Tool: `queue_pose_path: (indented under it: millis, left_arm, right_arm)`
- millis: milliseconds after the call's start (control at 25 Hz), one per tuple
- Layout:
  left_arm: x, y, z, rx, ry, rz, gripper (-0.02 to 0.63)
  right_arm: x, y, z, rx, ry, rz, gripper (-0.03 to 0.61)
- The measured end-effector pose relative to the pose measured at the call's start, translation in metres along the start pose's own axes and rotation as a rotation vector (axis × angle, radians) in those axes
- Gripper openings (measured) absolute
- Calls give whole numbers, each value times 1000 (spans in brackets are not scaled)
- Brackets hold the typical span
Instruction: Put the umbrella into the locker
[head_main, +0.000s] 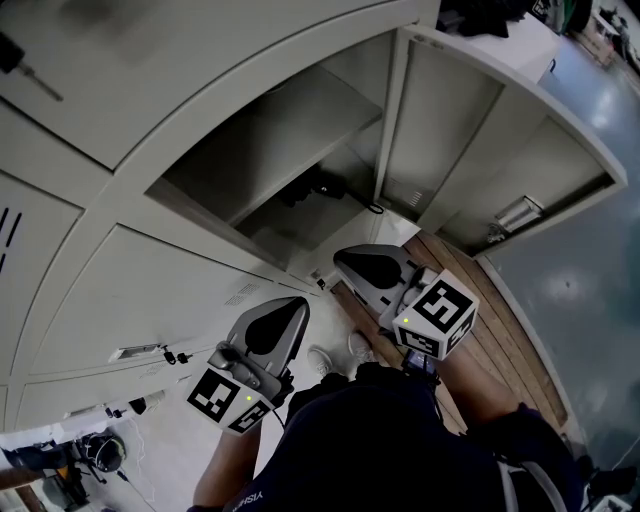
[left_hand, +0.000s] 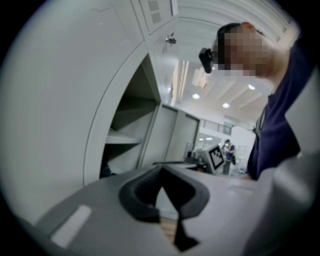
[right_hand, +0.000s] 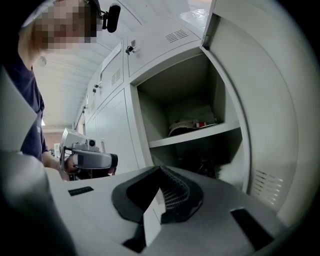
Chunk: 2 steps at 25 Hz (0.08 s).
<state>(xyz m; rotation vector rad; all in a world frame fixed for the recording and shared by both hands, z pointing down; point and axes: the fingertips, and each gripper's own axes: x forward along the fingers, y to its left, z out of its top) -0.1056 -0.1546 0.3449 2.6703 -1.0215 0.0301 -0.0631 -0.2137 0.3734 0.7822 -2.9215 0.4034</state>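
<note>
- Open locker (head_main: 270, 130): grey metal compartment, one shelf (right_hand: 192, 135) across its inside.
- Locker door (head_main: 440, 130): swung wide on the locker's right side, with vent slots low on its inner face. A small plate near its outer edge cannot be read.
- Umbrella (head_main: 318, 187): dark and folded, lying inside the open locker in the space under the shelf. Its cord loop trails toward the door side. Neither gripper touches it.
- Pale item with a red patch (right_hand: 192, 125): on top of the shelf inside the locker. I cannot tell what it is, and any print on it is too small to read.
- Left gripper (head_main: 298, 305): in front of the locker and well short of its opening, jaws pressed together with nothing between them. Its marker cube carries black-and-white squares and no lettering.
- Right gripper (head_main: 342, 258): just before the locker's lower front edge and nearer to it than the left one, jaws pressed together and empty. It carries the same kind of marker cube.
- Closed doors (head_main: 150, 290): left of the open locker, each with vent slots and a small lock. Their label plates cannot be read.
- Person (head_main: 390, 440): standing facing the locker in a dark top. The pale print at its hem is too small to read.
</note>
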Motion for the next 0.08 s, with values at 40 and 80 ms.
queue_pose_path:
  millis: [40, 80]
  left_arm:
    - [0, 1, 0, 0, 0, 0, 3]
    - [-1, 2, 0, 0, 0, 0, 3]
  right_arm:
    - [1, 0, 0, 0, 1, 0, 8]
    - [2, 0, 0, 0, 2, 0, 8]
